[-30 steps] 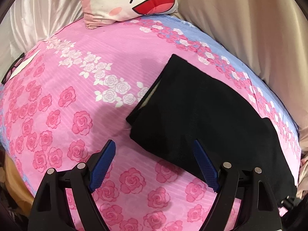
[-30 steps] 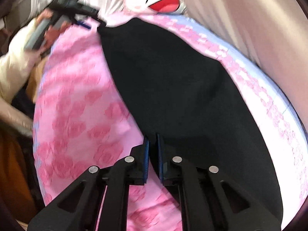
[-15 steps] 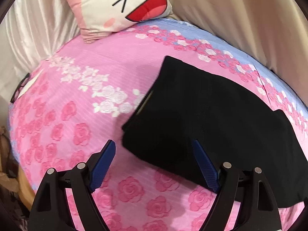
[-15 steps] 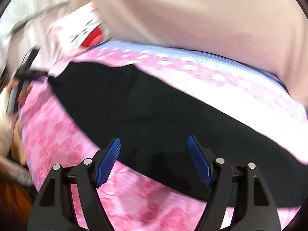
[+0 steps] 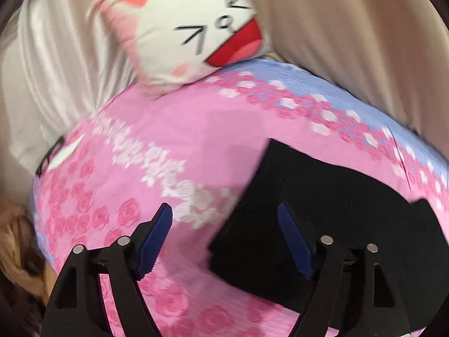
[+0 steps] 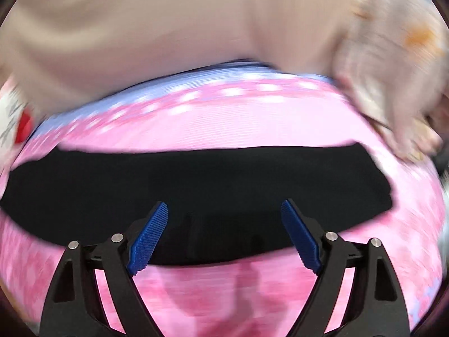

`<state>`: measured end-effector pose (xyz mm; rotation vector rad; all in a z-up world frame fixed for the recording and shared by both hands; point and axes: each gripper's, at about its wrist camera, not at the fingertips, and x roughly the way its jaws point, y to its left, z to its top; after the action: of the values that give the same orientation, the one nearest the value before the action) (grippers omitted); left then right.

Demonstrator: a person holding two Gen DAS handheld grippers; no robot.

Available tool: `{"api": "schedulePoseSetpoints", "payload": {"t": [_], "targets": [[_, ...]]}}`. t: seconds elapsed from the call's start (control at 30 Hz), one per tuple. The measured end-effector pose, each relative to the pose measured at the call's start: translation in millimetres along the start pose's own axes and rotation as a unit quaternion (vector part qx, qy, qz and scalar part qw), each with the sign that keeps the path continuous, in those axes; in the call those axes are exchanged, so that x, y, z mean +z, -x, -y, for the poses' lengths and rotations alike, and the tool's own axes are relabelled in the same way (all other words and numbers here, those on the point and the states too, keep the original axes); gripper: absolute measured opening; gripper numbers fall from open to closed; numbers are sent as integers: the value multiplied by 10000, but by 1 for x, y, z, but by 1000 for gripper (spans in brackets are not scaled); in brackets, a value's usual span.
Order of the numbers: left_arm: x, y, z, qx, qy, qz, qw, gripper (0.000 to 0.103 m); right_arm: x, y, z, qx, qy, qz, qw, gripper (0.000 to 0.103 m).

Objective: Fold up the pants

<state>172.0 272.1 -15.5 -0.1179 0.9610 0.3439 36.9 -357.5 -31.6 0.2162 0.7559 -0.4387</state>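
Black pants [image 5: 322, 205] lie folded lengthwise on a pink rose-print bedspread [image 5: 174, 146], filling the lower right of the left wrist view. My left gripper [image 5: 224, 213] hovers open above their near-left corner, nothing between its blue pads. In the right wrist view the pants [image 6: 202, 182] stretch as a long dark band across the bed. My right gripper [image 6: 224, 210] hangs above their near edge with its jaws opening wide and no cloth between them.
A white cat-face cushion [image 5: 196, 33] leans at the head of the bed against pale curtains [image 5: 350, 36]. Beige fabric [image 6: 140, 28] runs along the far side. A light patterned cloth [image 6: 393, 84] hangs over the bed's right end.
My right gripper let go of the pants, opened wide and swung round to face their long side. The left gripper tilted up a little, so the cushion shows fuller.
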Motion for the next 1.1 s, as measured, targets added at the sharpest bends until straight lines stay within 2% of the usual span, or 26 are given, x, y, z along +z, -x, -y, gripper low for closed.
{"api": "schedulePoseSetpoints", "payload": {"t": [0.13,0.27,0.3,0.33,0.53,0.57,0.6,0.63,0.67,0.77,0.8,0.87,0.9,0.93,0.97,1.07,1.1], "targets": [[-4,-27,46,200,-577,-307,9977,81,11,9,77,-1010,-593,205,9929,85],[-6,-66,69,513,-747,-613,9940,84,23,-1,134,-1560,-808,45,9844,85],[-2,-69,70,659,-652,-513,9944,93,25,-7,142,-1606,-773,-18,9840,85],[-1,-71,71,730,-615,-496,9942,94,26,-14,146,-1664,-695,-96,9836,85],[17,-83,77,1014,-583,-503,9919,98,47,-81,141,-1538,3,-512,9868,82],[18,-82,77,1038,-556,-505,9918,98,49,-91,143,-1395,25,-588,9885,76],[18,-80,77,1052,-522,-479,9919,98,50,-97,143,-1169,7,-653,9910,54],[18,-77,77,1085,-480,-420,9921,98,53,-101,143,-831,-69,-700,9941,40],[18,-73,77,1105,-438,-352,9923,98,55,-102,143,-718,-94,-700,9949,30],[20,-56,80,1314,-362,-1,9907,96,67,-101,133,-922,305,-623,9933,10],[20,-50,82,1355,-371,109,9900,96,70,-99,134,-983,298,-569,9931,0],[21,-31,90,1290,-391,341,9903,96,79,-97,140,-1342,342,-396,9896,0],[21,-25,94,1228,-397,408,9908,96,82,-95,146,-1336,269,-360,9900,0],[20,-15,100,1104,-419,491,9918,96,83,-94,151,-1183,147,-375,9922,0],[19,-8,105,992,-461,541,9925,96,81,-93,153,-905,68,-480,9947,5],[15,7,119,700,-554,588,9943,96,75,-92,145,-645,240,-489,9964,6],[13,9,123,581,-571,570,9950,96,73,-92,140,-573,333,-534,9964,10]]}}
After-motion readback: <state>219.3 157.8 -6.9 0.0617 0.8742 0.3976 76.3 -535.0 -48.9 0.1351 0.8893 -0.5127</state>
